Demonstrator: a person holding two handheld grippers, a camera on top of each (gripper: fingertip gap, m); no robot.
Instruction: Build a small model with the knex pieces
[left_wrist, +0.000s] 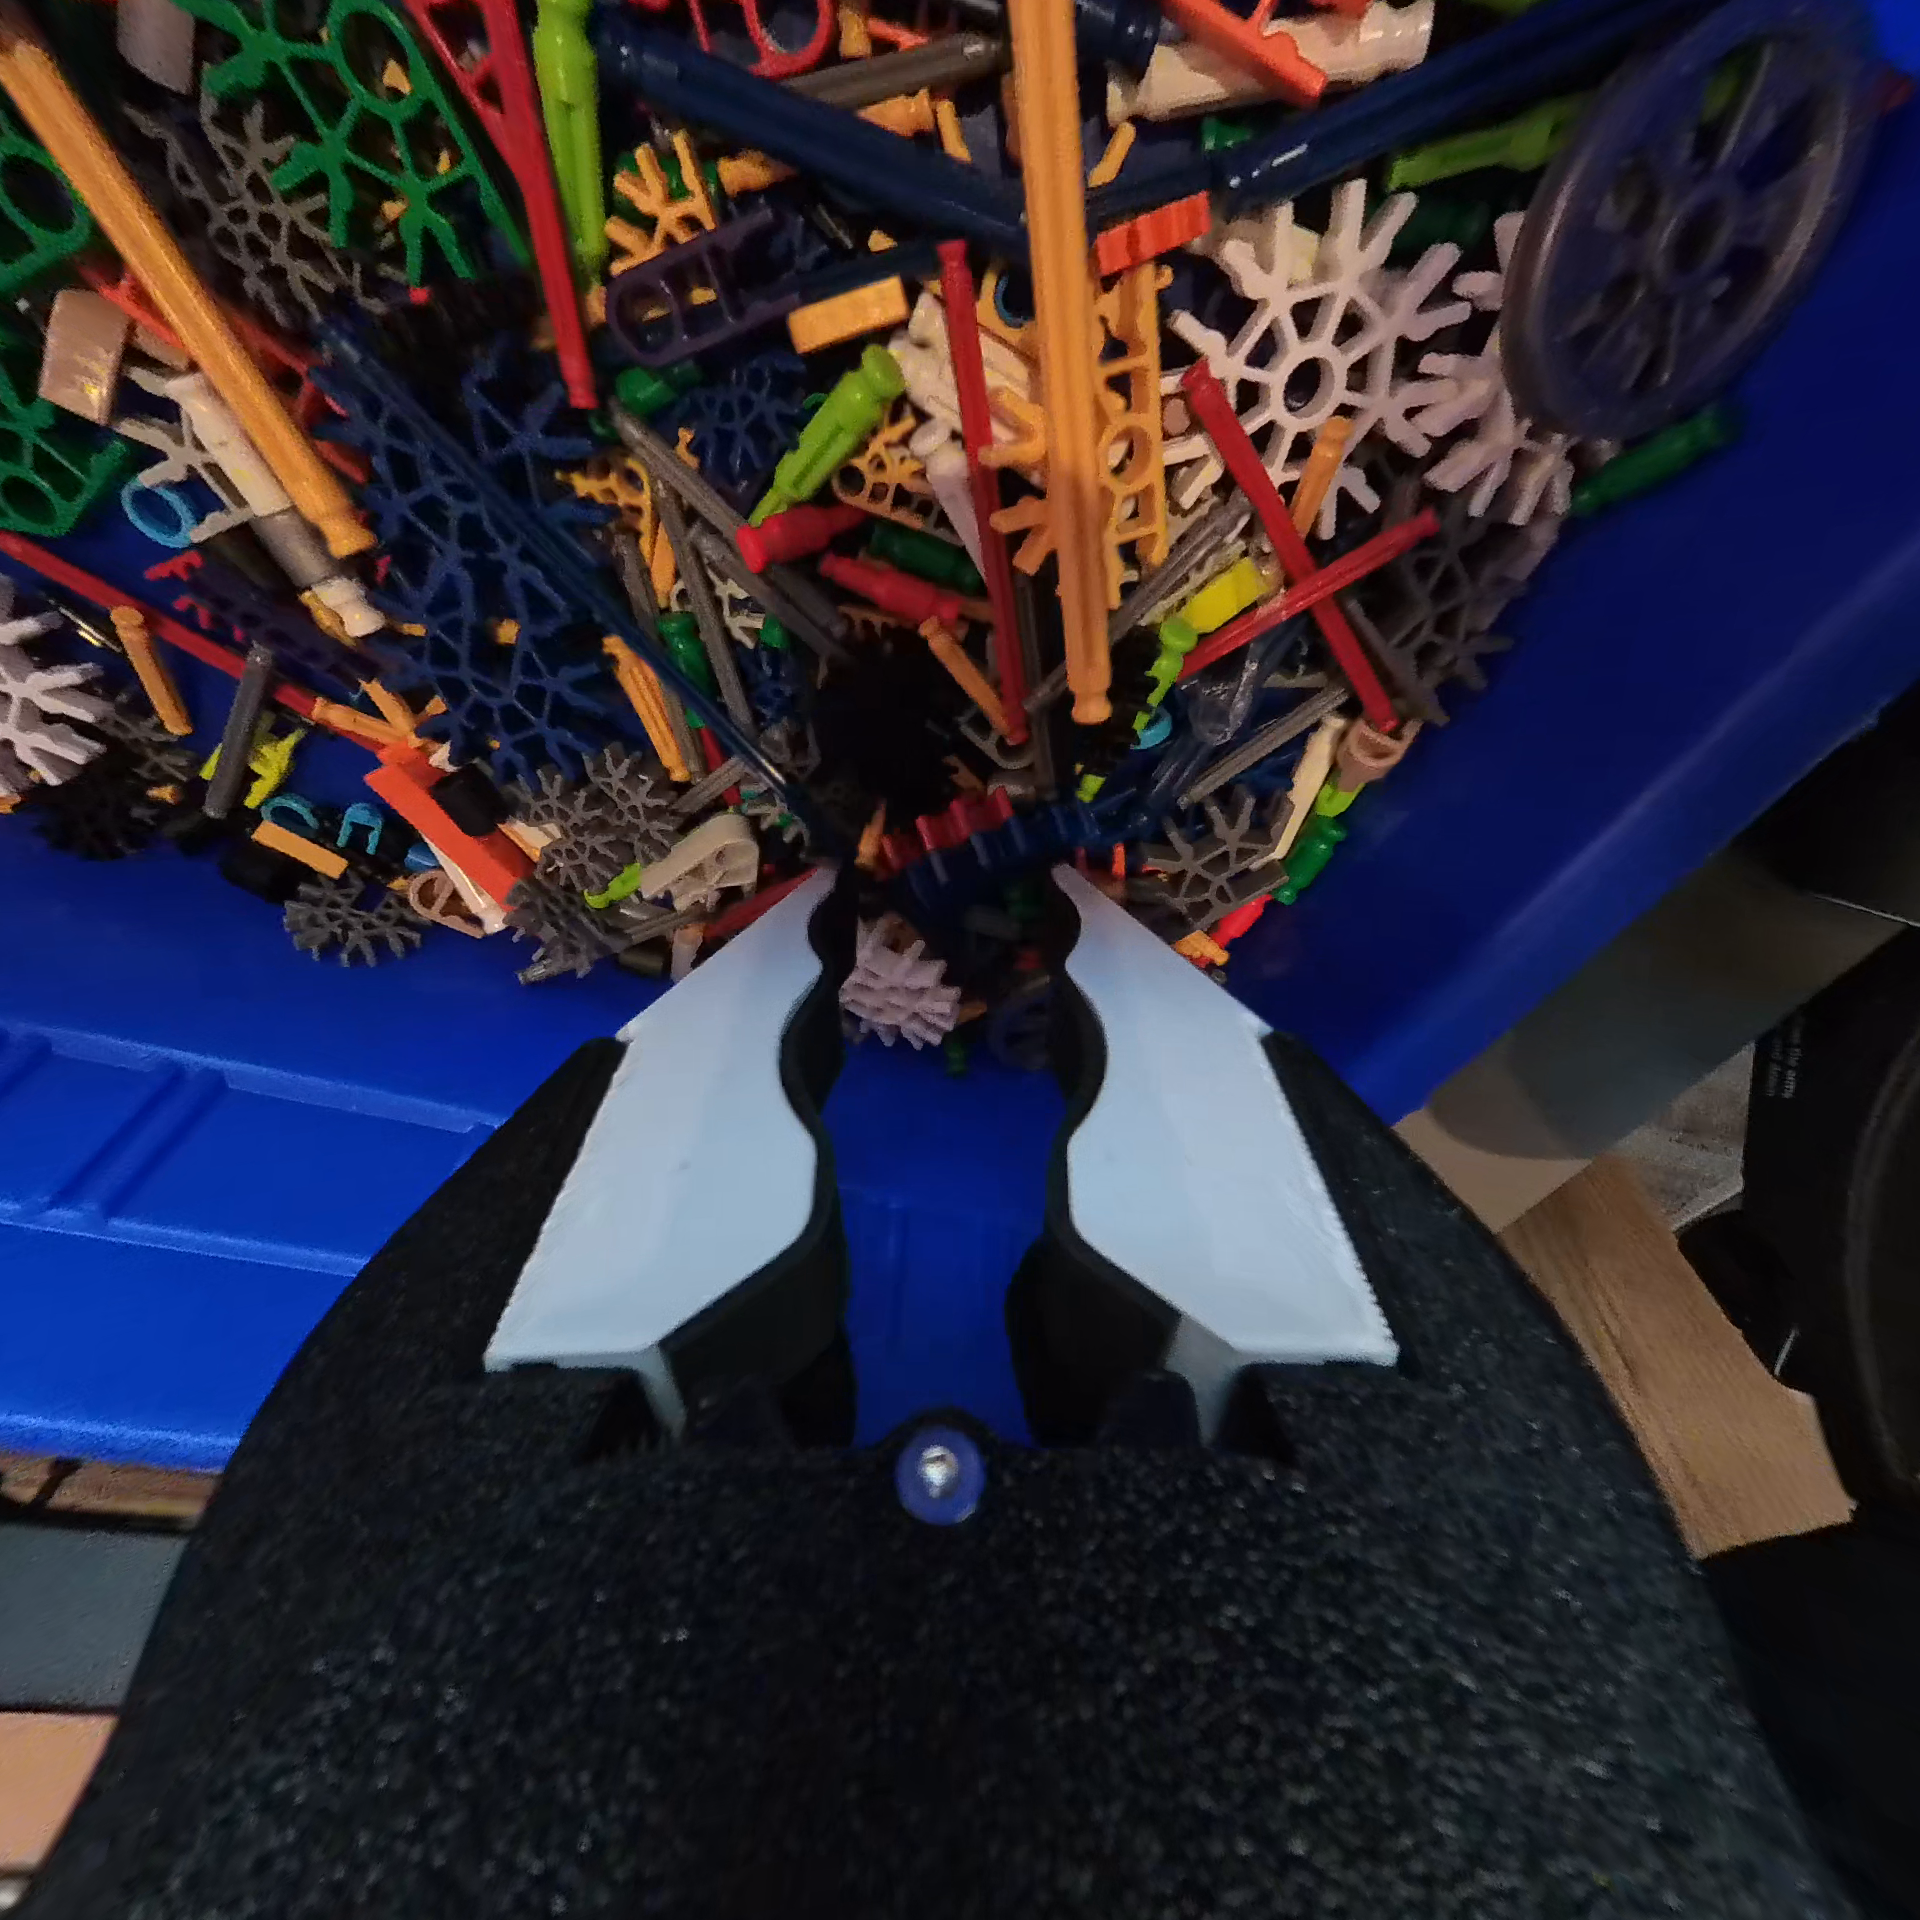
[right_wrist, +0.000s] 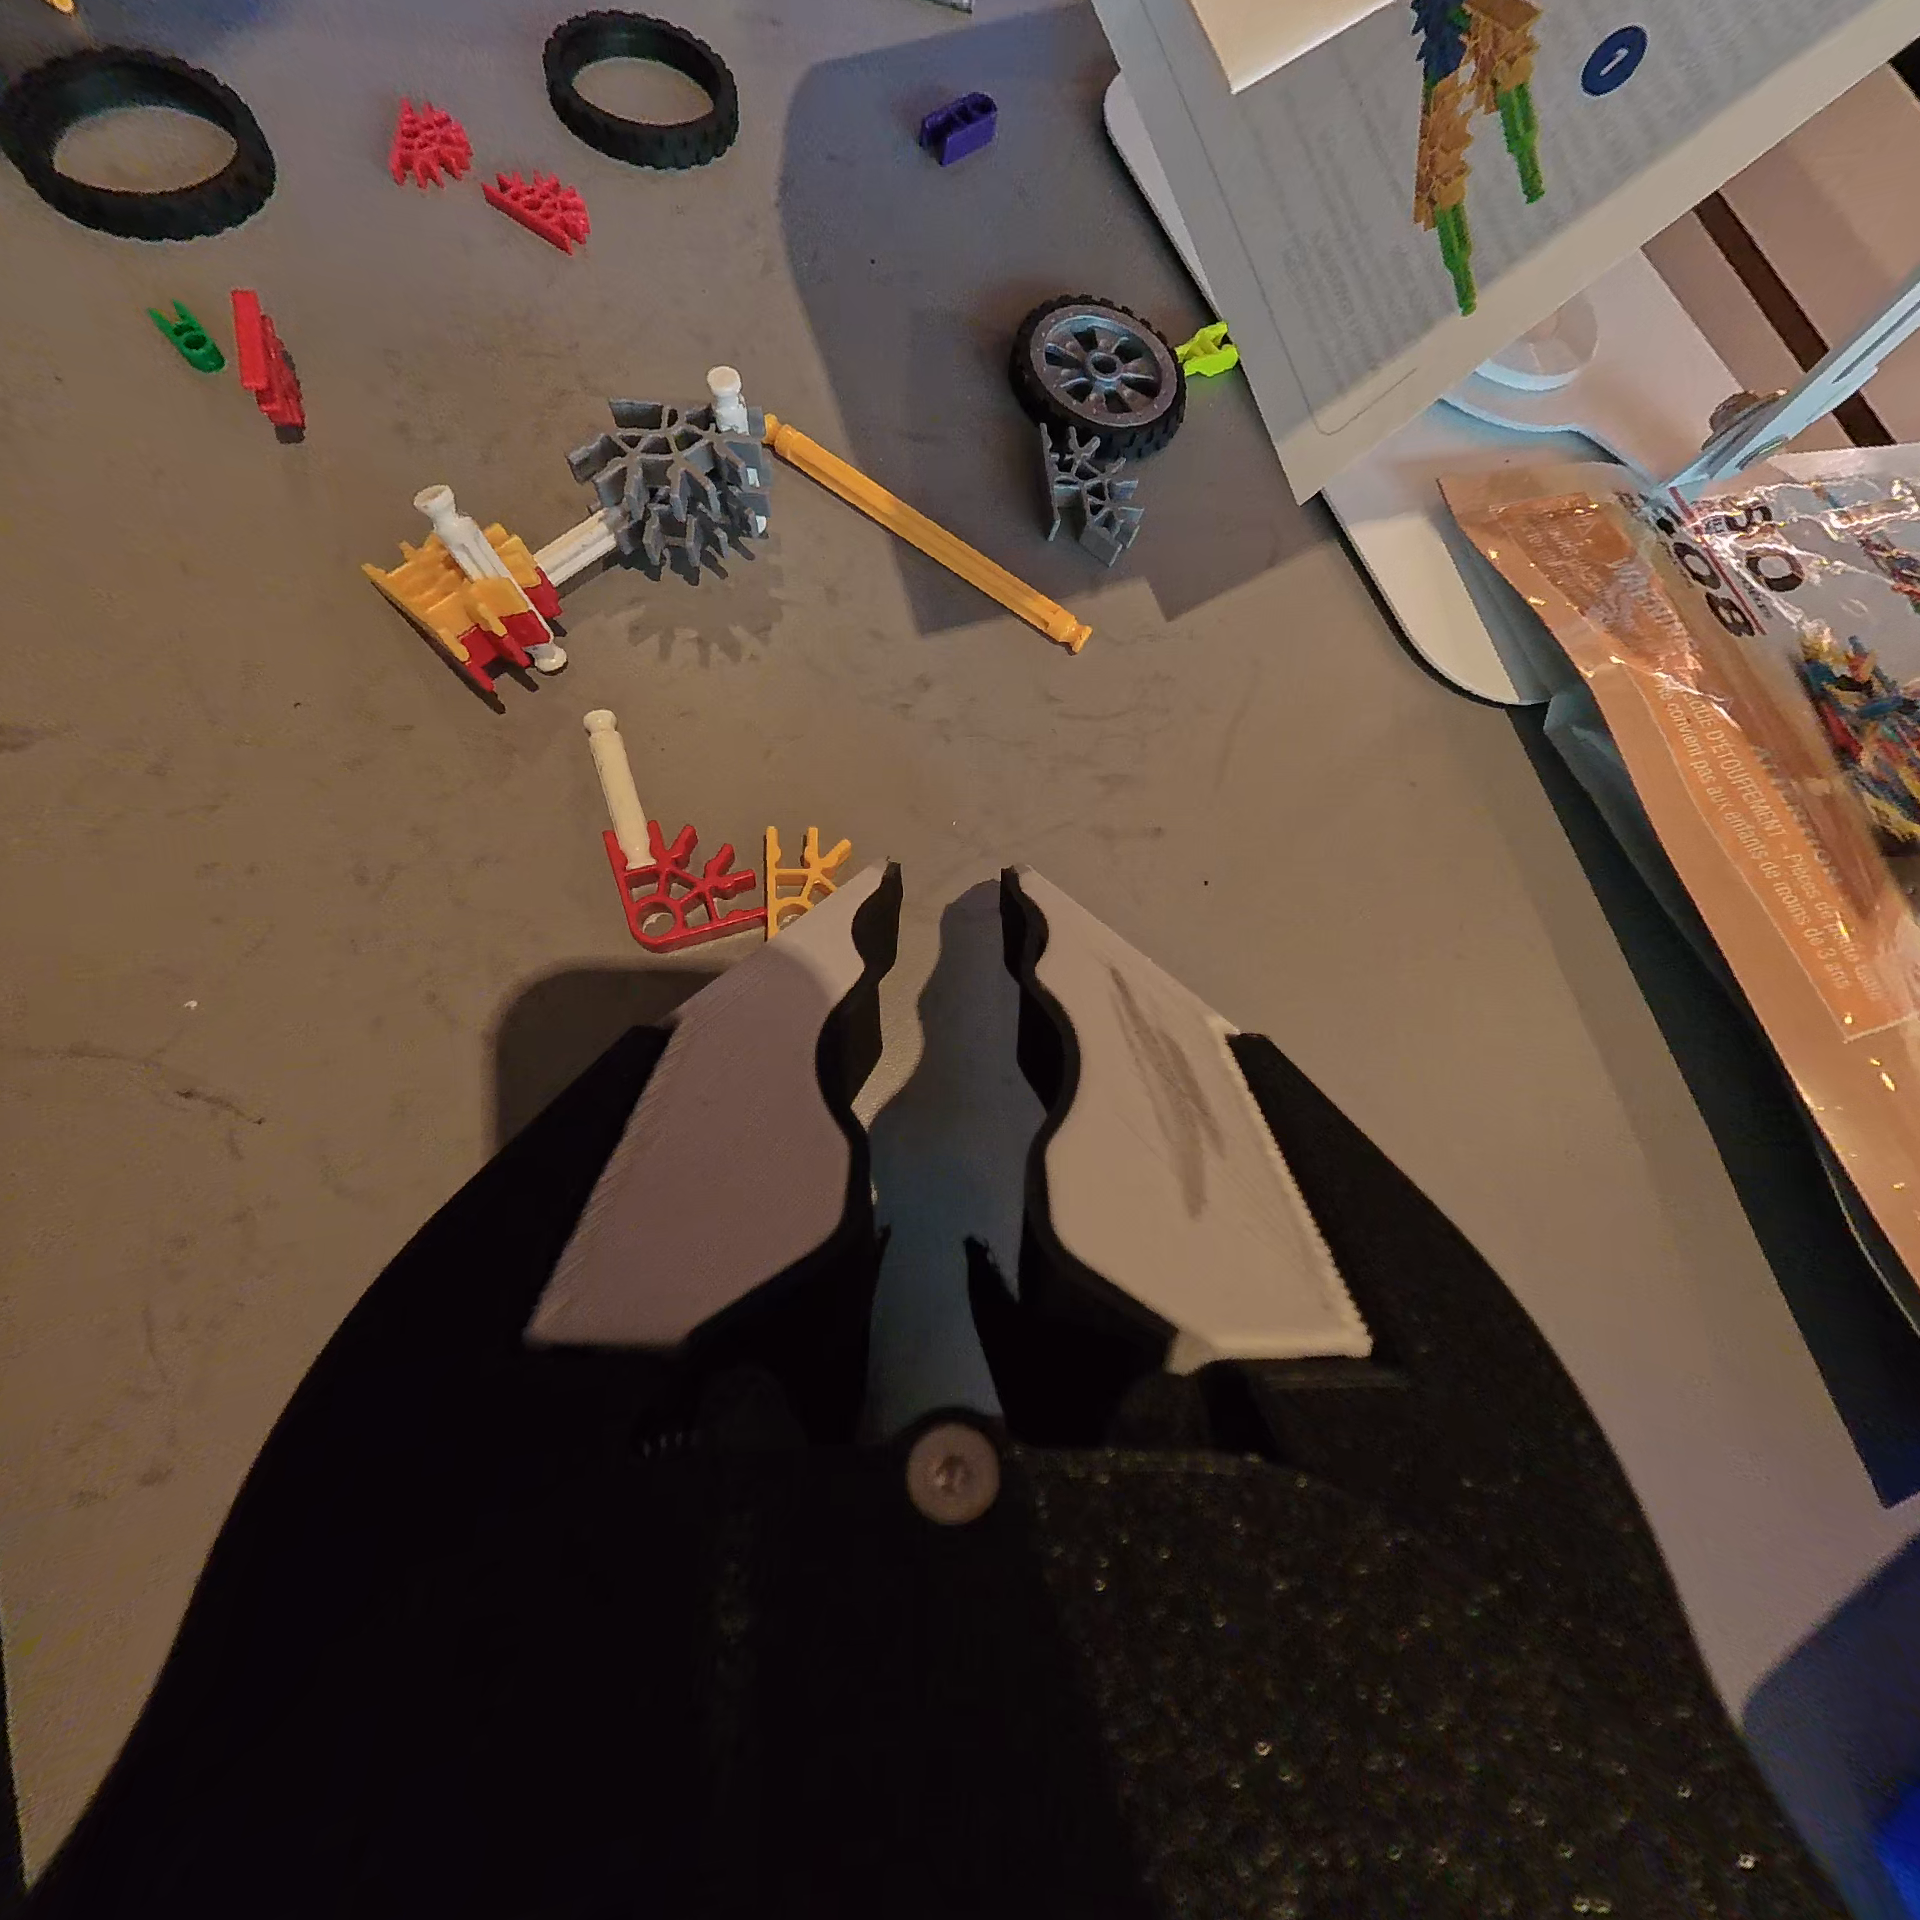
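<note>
My left gripper (left_wrist: 943, 878) is open and empty, its tips over the near edge of a heap of plastic construction rods and snowflake connectors inside a blue bin (left_wrist: 208, 1143). A dark blue toothed piece (left_wrist: 997, 831) lies at its tips and a white snowflake connector (left_wrist: 899, 992) lies between the fingers. My right gripper (right_wrist: 948, 883) is open a little and empty above a grey table (right_wrist: 260, 1091). Just left of its tip lie joined red (right_wrist: 681, 899) and yellow (right_wrist: 805, 873) connectors with a white rod (right_wrist: 618, 784).
On the table are a grey, yellow and red assembly (right_wrist: 582, 530), a yellow rod (right_wrist: 925, 530), a small wheel (right_wrist: 1101, 374), two black tyres (right_wrist: 135, 151), small red pieces (right_wrist: 535, 208), an instruction booklet (right_wrist: 1455, 208) and a plastic bag (right_wrist: 1766, 748). A big wheel (left_wrist: 1683, 229) lies in the bin. About 45 cm separates my left fingertips from my right.
</note>
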